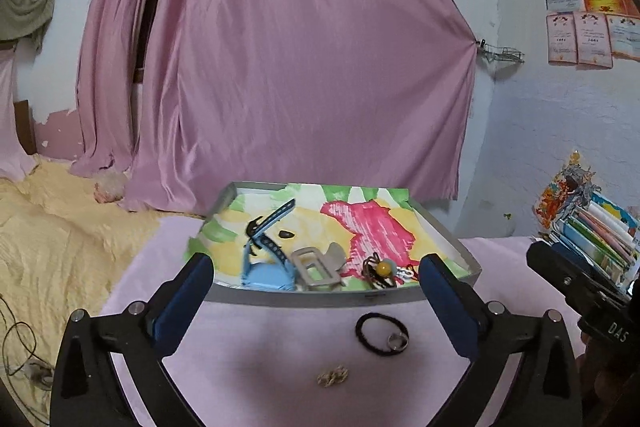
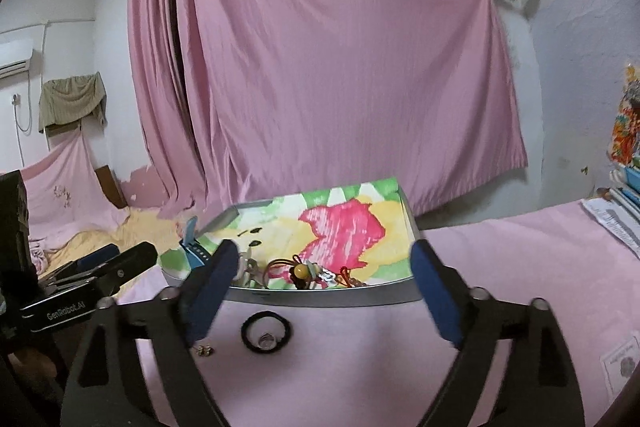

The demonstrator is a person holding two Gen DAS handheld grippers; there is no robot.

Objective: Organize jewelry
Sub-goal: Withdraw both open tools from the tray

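Both tools gape empty over loose jewelry in front of the tray.

Left view: left tool (image 1: pixel 316 291), fingers wide apart, holds nothing; on the pink surface (image 1: pixel 248 347) lie a soft, light hair tie (image 1: pixel 382 331), a small hard ring (image 1: pixel 397 339) likely to slip, and a limp gold chain (image 1: pixel 333 375). Right view: right tool (image 2: pixel 322 279) likewise spread and empty; pinch the hair tie (image 2: pixel 267 330) across its band, then tray (image 2: pixel 320 297).

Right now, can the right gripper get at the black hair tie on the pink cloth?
Probably yes. The right gripper stands open and empty, and the black hair tie lies on the pink cloth in front of the tray. A ring lies inside its loop, though.
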